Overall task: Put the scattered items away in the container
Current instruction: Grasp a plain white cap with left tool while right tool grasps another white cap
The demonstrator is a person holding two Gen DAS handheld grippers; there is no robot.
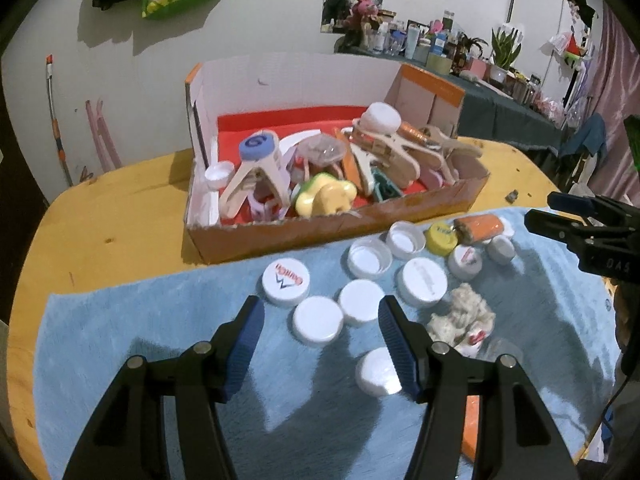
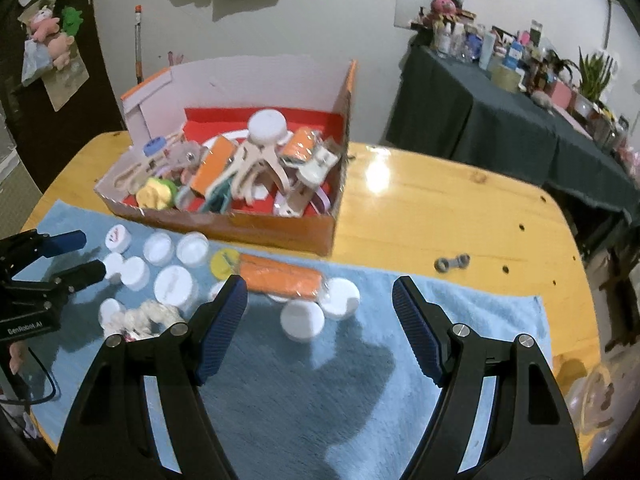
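Observation:
An orange cardboard box (image 1: 320,236) (image 2: 280,232) holds clips, caps and packets at the far edge of a blue towel (image 1: 160,340) (image 2: 300,392). Several white bottle caps (image 1: 318,322) (image 2: 302,320), a yellow cap (image 1: 440,236) (image 2: 224,264), an orange packet (image 1: 480,229) (image 2: 280,278) and a white crumpled lump (image 1: 460,316) (image 2: 152,316) lie on the towel. My left gripper (image 1: 320,344) is open and empty above two white caps. My right gripper (image 2: 320,328) is open and empty above a white cap, near the orange packet.
The towel lies on a yellow wooden table (image 2: 440,216). A small grey metal piece (image 2: 452,262) rests on the bare wood to the right. A dark-clothed side table (image 2: 500,120) crowded with bottles and plants stands behind.

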